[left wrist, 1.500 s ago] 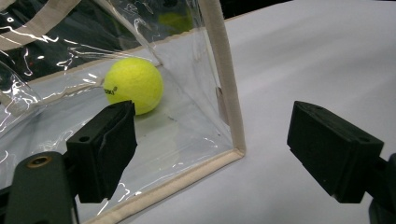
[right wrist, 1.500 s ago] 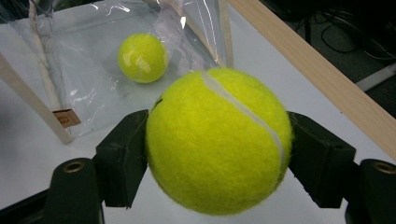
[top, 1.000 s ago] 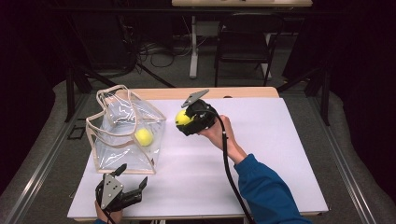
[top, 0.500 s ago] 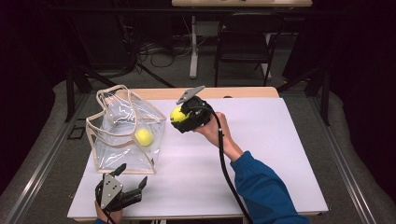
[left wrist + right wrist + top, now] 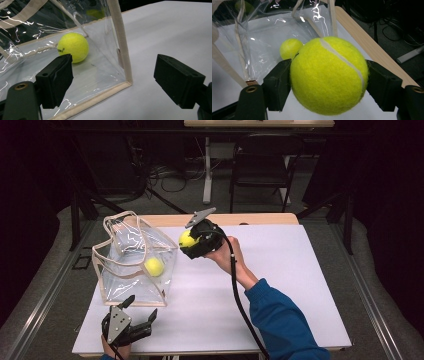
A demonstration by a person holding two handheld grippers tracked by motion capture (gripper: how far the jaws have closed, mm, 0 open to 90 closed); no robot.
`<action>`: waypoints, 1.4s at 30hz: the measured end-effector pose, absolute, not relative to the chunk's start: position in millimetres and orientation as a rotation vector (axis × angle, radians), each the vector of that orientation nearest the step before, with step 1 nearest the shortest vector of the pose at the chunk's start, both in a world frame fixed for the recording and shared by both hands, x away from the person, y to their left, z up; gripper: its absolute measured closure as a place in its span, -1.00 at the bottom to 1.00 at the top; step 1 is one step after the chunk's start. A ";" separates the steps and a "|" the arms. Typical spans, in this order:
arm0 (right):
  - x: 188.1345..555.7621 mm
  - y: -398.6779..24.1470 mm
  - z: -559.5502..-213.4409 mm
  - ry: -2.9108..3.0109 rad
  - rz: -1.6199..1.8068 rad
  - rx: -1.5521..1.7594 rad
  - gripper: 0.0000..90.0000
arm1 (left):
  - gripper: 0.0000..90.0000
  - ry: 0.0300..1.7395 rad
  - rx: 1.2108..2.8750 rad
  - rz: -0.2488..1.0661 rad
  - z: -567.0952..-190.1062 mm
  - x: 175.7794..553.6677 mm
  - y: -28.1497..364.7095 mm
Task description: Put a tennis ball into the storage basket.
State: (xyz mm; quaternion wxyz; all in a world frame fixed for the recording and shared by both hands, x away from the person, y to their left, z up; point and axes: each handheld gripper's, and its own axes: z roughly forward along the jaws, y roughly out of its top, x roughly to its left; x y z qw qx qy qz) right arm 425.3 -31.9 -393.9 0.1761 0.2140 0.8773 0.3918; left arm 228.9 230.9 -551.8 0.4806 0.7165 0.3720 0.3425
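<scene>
My right gripper (image 5: 189, 241) is shut on a yellow tennis ball (image 5: 186, 239), held above the table just right of the clear plastic bag's (image 5: 132, 265) open top. In the right gripper view the held tennis ball (image 5: 329, 75) sits pinched between both black pads, with the bag (image 5: 262, 42) beyond it. A second tennis ball (image 5: 153, 266) lies inside the bag, the same ball (image 5: 73, 47) seen through the plastic in the left gripper view. My left gripper (image 5: 142, 317) rests open near the table's front edge, by the bag's front corner (image 5: 125, 80), nothing between its jaws.
The white table top (image 5: 280, 285) stretches right of the bag, with a wooden strip (image 5: 260, 219) along its far edge. A black cable (image 5: 240, 295) trails from the right gripper over the blue sleeve (image 5: 282, 325). A chair (image 5: 262, 165) stands on the floor behind.
The right gripper has carried the tennis ball leftward toward the bag's opening. The left gripper and the bag have stayed where they were.
</scene>
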 end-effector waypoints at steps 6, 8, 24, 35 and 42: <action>425.1 -28.6 -386.7 2.475 1.120 0.590 -0.42 | -0.64 0.912 1.745 0.835 -552.0 229.4 231.5; 426.1 -28.0 -384.3 2.467 1.133 0.592 -0.42 | -0.65 0.910 1.744 0.837 -551.8 229.1 231.4; 425.4 -15.9 -376.4 2.446 1.161 0.566 -0.42 | -0.65 0.905 1.742 0.835 -551.6 228.9 231.2; 425.9 -12.4 -370.9 2.431 1.174 0.557 -0.42 | -0.65 0.908 1.749 0.833 -551.8 229.6 231.4; 426.1 -8.5 -366.1 2.420 1.177 0.546 -0.42 | -0.65 0.908 1.744 0.834 -551.8 229.2 231.2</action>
